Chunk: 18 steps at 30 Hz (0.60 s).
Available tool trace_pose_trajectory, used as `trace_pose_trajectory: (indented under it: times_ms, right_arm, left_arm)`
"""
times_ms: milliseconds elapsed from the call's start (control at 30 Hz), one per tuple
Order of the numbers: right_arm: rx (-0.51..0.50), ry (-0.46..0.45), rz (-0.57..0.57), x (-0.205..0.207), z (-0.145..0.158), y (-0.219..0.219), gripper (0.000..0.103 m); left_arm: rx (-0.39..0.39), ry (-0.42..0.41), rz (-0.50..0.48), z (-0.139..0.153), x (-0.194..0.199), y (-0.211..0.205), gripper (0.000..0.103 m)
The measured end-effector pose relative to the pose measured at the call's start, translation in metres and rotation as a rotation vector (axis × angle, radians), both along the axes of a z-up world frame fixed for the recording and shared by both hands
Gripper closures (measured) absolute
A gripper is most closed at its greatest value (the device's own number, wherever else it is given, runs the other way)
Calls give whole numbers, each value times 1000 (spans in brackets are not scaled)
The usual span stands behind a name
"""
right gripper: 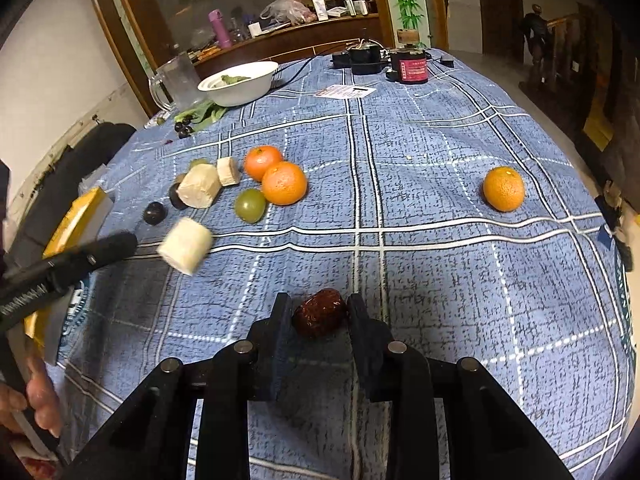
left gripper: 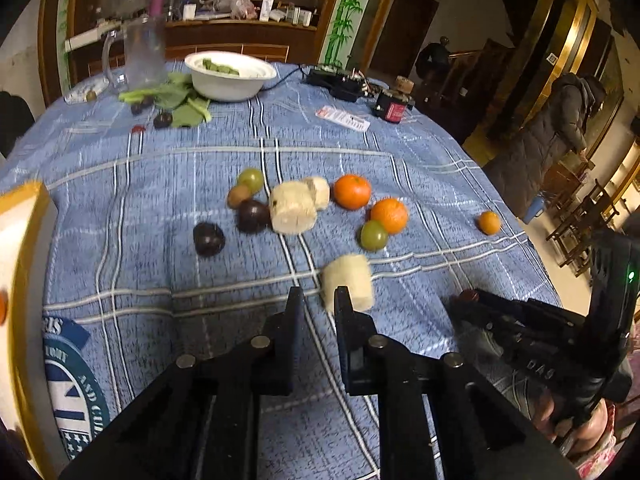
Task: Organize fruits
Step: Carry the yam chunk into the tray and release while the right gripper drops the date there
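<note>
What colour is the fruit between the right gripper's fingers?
Dark reddish-brown; the wrinkled red date in the right gripper shows best in the right wrist view.

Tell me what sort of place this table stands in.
Likely the main room of a home, possibly a small eatery. A table under a blue checked cloth, a wooden sideboard cluttered with bottles and bags, and wooden chairs beside a doorway suggest it.

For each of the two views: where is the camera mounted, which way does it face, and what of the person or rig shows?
Left wrist: on the left gripper, looking down across the blue tablecloth; right gripper at right.
Right wrist: on the right gripper, jaws around a red date; a hand at left.
Shared: oranges, white bowl.
</note>
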State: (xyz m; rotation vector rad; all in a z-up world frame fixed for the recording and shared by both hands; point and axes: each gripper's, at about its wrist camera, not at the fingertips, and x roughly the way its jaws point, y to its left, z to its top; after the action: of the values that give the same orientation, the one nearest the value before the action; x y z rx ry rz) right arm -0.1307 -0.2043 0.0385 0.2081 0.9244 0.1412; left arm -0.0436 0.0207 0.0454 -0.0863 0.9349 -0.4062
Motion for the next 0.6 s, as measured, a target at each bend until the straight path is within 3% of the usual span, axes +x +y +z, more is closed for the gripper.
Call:
trace_pose_trajectory:
  times_ms: [100,167,233,267,300,433,467,500,533,567,600]
  right_arm:
    - [15,-5,-13,-3,2,-3,73]
    - [19,-5,-17,-4,3,-5,73]
    - [21,-10,-16,-4,4,-6,73]
    - [24,-13,-14,-5,5,-6,73]
    - [26,-15,-12,-5,6,-6,73]
    - [38,-15,-8,-6,6,-5,73]
    - [40,-14,-7,-7,6,-5,73]
    - [42,-14,-6,-7,6,-4,73]
    - [38,-13,-4,-8,6,-3,73]
    - [29,-12,-3,-8,6,-2,73]
    - [22,-10,-1,-8,6,-1,73]
  left_arm:
    - [4,12,8,-7,2,-1,78]
    - [-12,3,2,-7,4,-5,54]
    - [-20,-16,-2,-4,6,-10,37]
    - [-16,-28,-4,-2,10,-15,28]
    - [-7,-31,-7,-2,13,-20,27]
    - [68,-16,-36,-12,25,-44,27]
    - [100,-7,-43,-17,26,-51,31]
    - [114,0,-51,-20,26,-54,37]
    - [125,9,-62,-24,26,-57,61]
    - [155,22,-65,-29,25,-60,71]
    - [166,14,-63,-31,24,-60,70]
